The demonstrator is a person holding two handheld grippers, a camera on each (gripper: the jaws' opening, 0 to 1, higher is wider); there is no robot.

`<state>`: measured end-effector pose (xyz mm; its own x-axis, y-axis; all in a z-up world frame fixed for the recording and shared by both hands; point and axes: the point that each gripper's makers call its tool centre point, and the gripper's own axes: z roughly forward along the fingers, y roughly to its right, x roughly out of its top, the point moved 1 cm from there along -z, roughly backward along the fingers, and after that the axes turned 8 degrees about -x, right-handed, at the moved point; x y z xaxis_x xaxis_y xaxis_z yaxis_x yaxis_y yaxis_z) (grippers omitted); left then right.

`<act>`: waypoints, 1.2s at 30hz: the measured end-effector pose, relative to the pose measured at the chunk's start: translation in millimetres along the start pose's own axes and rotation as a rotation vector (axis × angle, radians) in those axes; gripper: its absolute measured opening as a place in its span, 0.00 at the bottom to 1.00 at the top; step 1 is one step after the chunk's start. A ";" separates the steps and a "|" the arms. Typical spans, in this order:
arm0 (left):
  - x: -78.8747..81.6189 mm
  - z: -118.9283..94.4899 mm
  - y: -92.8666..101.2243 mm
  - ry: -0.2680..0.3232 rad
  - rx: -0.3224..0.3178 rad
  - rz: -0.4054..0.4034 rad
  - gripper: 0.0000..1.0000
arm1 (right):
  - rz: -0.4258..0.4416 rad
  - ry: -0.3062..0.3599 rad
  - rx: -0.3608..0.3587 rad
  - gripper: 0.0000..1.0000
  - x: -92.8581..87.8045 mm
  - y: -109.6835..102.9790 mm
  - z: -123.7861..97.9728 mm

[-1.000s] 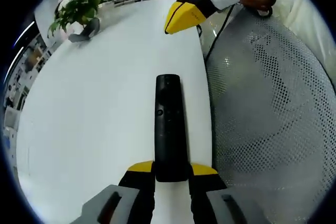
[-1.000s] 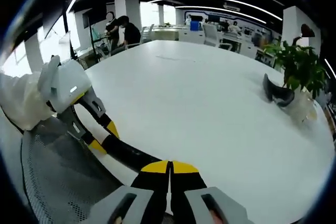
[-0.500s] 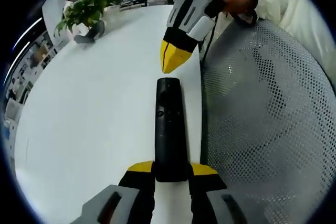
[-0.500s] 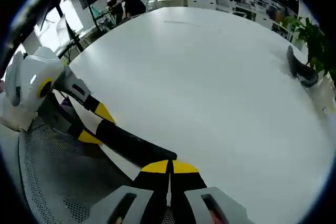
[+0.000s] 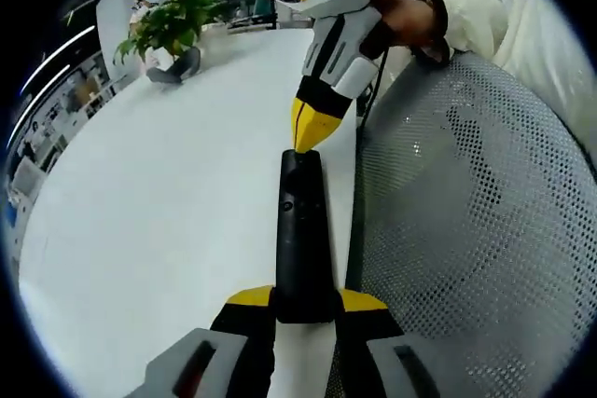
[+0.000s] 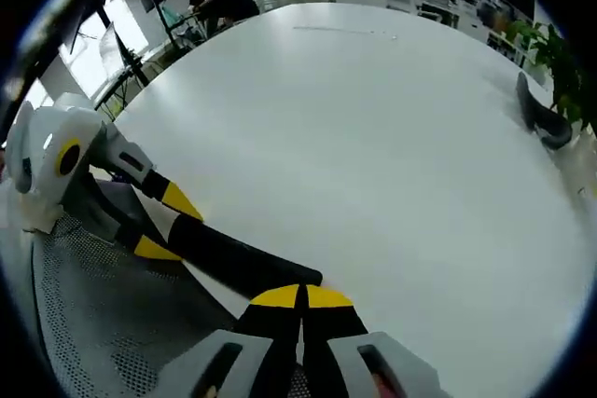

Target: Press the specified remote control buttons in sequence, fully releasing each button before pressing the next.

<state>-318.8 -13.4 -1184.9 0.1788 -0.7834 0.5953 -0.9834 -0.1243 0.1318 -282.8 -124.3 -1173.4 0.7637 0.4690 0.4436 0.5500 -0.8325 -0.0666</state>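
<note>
A long black remote control [image 5: 300, 230] is held by its near end in my left gripper [image 5: 304, 303], whose yellow-tipped jaws are shut on it. My right gripper [image 5: 312, 137] comes in from above, shut, with its yellow tip touching the remote's far end. In the right gripper view the remote [image 6: 233, 253] runs leftward from my shut right gripper [image 6: 300, 297] to the left gripper [image 6: 159, 223], which clamps its other end.
A large white table [image 5: 168, 184] spreads to the left; a potted plant [image 5: 173, 25] and a dark object [image 5: 177, 67] stand at its far edge. A grey mesh chair back [image 5: 466, 230] is on the right. People stand far off [image 6: 219, 2].
My right gripper has come down from above the far end of the remote until its tip meets it. The left gripper still holds the remote.
</note>
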 end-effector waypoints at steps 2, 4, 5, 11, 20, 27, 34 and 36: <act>-0.2 0.4 -1.0 0.026 0.009 0.003 0.24 | 0.007 0.005 0.003 0.00 0.5 -0.2 0.5; -0.1 0.2 -2.1 0.068 0.016 -0.008 0.24 | 0.015 0.007 0.004 0.00 0.8 0.5 0.4; 0.0 0.2 -2.3 0.082 0.019 -0.008 0.24 | 0.017 0.008 0.004 0.00 0.8 0.3 0.4; 1.3 0.9 -2.6 0.103 0.026 -0.007 0.25 | -0.020 0.020 -0.013 0.00 1.2 -1.5 0.7; 1.9 0.4 -3.6 0.129 0.017 -0.026 0.25 | 0.023 0.012 -0.019 0.00 3.0 -0.8 2.3; 2.1 0.5 -2.9 0.130 0.025 -0.001 0.25 | 0.034 0.022 -0.050 0.00 3.7 0.5 2.2; 1.6 0.4 -3.9 0.149 0.023 0.002 0.25 | 0.057 0.024 -0.025 0.00 3.9 -0.4 2.1; 1.7 0.1 -4.2 0.151 0.024 0.001 0.25 | 0.054 0.026 -0.024 0.00 4.2 -0.1 2.2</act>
<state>-314.4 -14.3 -1184.5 0.1786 -0.6830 0.7083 -0.9837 -0.1395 0.1135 -278.9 -121.6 -1173.5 0.7827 0.4159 0.4630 0.5000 -0.8632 -0.0699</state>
